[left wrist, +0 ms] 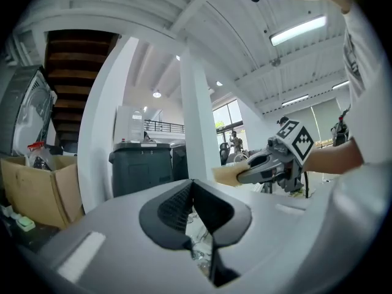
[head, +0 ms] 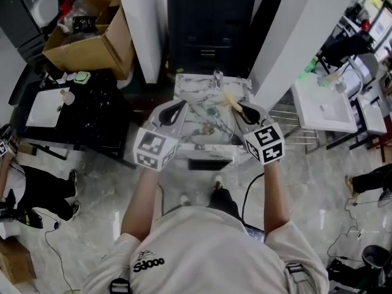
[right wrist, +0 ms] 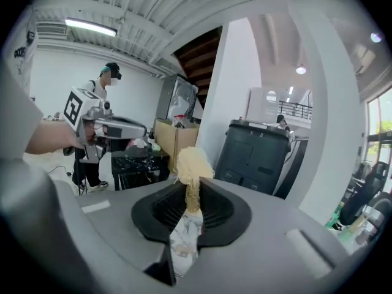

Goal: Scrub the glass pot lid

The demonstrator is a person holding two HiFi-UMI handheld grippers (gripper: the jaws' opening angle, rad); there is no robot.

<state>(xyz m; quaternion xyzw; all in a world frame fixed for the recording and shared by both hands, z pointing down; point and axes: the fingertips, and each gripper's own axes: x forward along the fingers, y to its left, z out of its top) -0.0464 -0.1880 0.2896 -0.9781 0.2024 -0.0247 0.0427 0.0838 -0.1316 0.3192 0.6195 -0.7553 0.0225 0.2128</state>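
A marble sink point(head: 184, 86) stands in front of me, and both grippers hover over its basin. In the basin lies a faint round shape with a greenish spot point(head: 211, 111), which may be the glass lid; I cannot tell for sure. My left gripper point(head: 177, 110) is above the basin's left side, jaws shut with nothing seen between them point(left wrist: 193, 185). My right gripper point(head: 242, 110) is over the right side, shut on a pale yellow sponge point(right wrist: 193, 164) that sticks out past the fingertips. The left gripper view shows the right gripper point(left wrist: 245, 175) and the sponge point(left wrist: 225, 174) opposite.
A faucet point(head: 217, 78) rises at the sink's back edge. A black bin point(head: 211, 23) stands behind it between white pillars. A cardboard box point(head: 92, 38) and a black table point(head: 92, 112) are at left. A wire rack point(head: 294, 130) and a white basin point(head: 321, 106) are at right.
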